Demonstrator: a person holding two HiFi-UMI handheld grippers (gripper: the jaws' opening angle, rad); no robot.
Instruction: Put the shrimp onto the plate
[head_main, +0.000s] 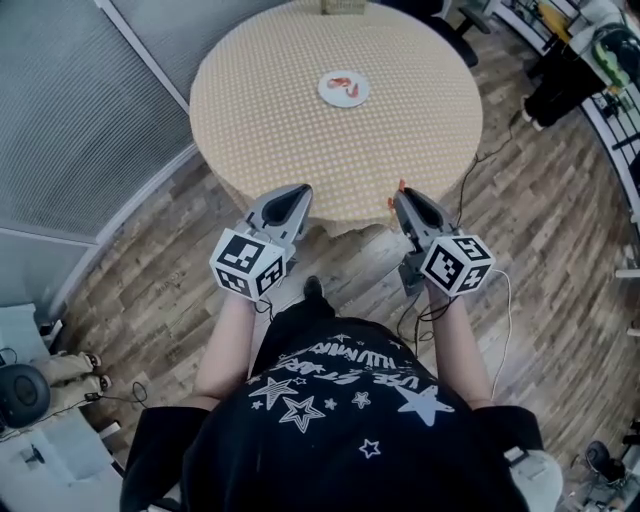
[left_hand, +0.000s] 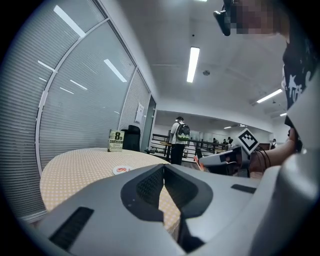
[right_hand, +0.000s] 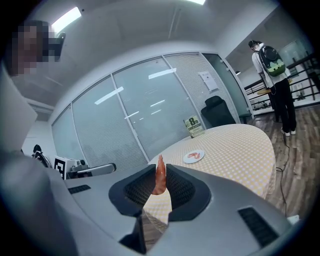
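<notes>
A small white plate (head_main: 343, 89) sits near the middle of the round table (head_main: 260, 110) with one orange shrimp (head_main: 343, 84) lying on it. The plate (right_hand: 193, 156) also shows far off in the right gripper view. My right gripper (head_main: 399, 192) hangs short of the table's near edge, shut on a second orange shrimp (right_hand: 160, 176) that stands upright between its pads. My left gripper (head_main: 297, 190) is beside it at the same edge, jaws closed on nothing. In the left gripper view the plate (left_hand: 121, 170) is small and distant.
A green and white table sign (left_hand: 116, 141) stands at the table's far edge. A glass partition with blinds (head_main: 70, 120) runs along the left. A person with a backpack (right_hand: 270, 75) stands beyond the table. A black office chair (right_hand: 216, 111) is behind the table.
</notes>
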